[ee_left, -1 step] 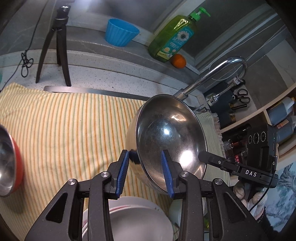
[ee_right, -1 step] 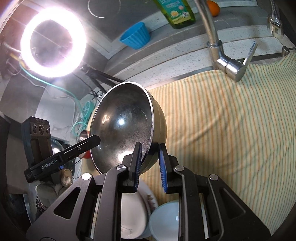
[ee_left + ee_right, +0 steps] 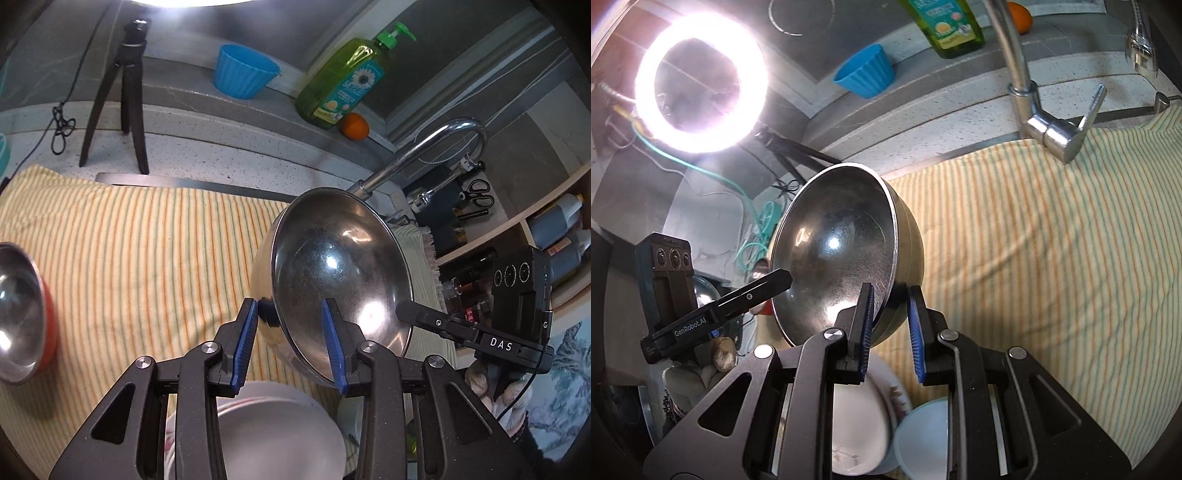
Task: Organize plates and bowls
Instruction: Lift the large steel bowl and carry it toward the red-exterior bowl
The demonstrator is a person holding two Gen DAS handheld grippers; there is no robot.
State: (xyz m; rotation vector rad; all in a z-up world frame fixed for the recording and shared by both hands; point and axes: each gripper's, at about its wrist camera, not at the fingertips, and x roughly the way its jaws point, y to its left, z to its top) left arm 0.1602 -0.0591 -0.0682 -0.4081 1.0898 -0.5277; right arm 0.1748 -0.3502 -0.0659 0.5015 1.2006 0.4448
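A steel bowl (image 3: 332, 273) is held tilted in the air between both grippers, above the striped towel (image 3: 147, 251). My left gripper (image 3: 290, 341) straddles its rim on one side, one blue pad inside, one outside. My right gripper (image 3: 890, 325) is shut on the opposite rim of the same bowl (image 3: 831, 258). A red bowl with a steel inside (image 3: 22, 310) lies on the towel at far left. A white plate (image 3: 280, 435) lies below the left gripper. The right wrist view shows white plates (image 3: 857, 424) and a pale blue bowl (image 3: 923, 439) below.
A chrome faucet (image 3: 424, 155) arches behind the bowl. A blue cup (image 3: 243, 72), green soap bottle (image 3: 343, 81) and orange (image 3: 354, 125) stand on the back ledge. A black tripod (image 3: 122, 99) stands left. A bright ring light (image 3: 701, 81) glares upper left.
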